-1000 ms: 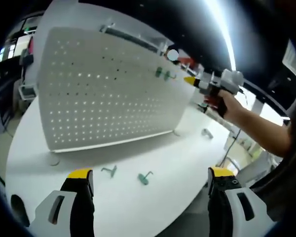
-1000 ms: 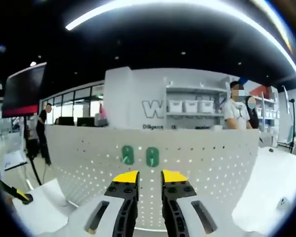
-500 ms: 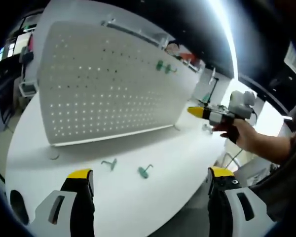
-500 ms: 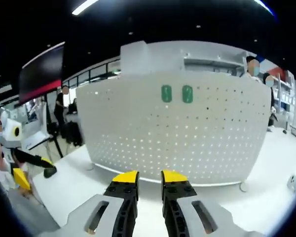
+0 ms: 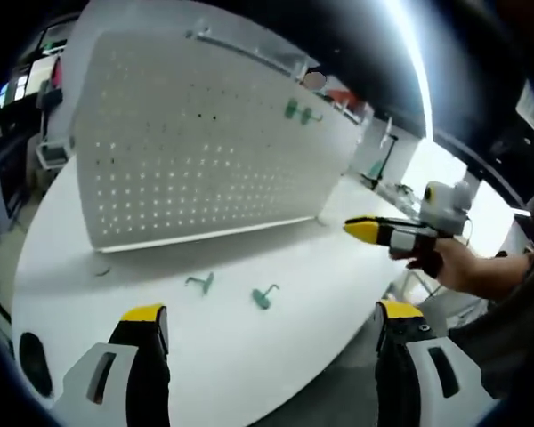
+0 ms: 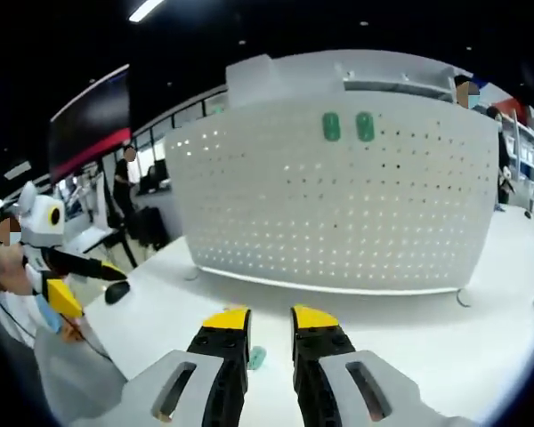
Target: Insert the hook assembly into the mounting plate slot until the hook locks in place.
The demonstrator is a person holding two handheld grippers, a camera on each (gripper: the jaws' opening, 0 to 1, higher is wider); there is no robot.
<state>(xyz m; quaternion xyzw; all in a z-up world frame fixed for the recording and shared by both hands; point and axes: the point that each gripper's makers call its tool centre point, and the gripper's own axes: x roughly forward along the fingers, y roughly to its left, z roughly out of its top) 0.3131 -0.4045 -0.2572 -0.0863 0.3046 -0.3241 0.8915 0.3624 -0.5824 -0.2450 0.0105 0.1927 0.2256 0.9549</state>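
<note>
A white perforated mounting plate [image 5: 205, 151] stands upright on the white table [image 5: 338, 285], with two green hooks [image 5: 298, 113] fixed near its top right. Two more green hooks lie loose on the table in front of it, one [image 5: 200, 283] on the left and one [image 5: 264, 296] on the right. My left gripper [image 5: 271, 311] is open wide, low over the table's near edge, just short of the loose hooks. My right gripper [image 6: 270, 318] is shut and holds nothing. It faces the plate [image 6: 338, 205] and its mounted hooks [image 6: 347, 126], and a loose hook [image 6: 257, 358] peeks out under its jaws. In the left gripper view the right gripper [image 5: 383, 233] comes in from the right, held by a hand [image 5: 454, 262].
The plate rests on small round feet [image 6: 464, 300]. In the right gripper view the left gripper [image 6: 67, 298] appears at the far left. Behind the plate are shelving and people standing [image 6: 125, 182]. The table edge curves close below both grippers.
My right gripper has drawn back from the plate's upper part and come down toward the table, near the loose hooks. My left gripper has stayed almost still.
</note>
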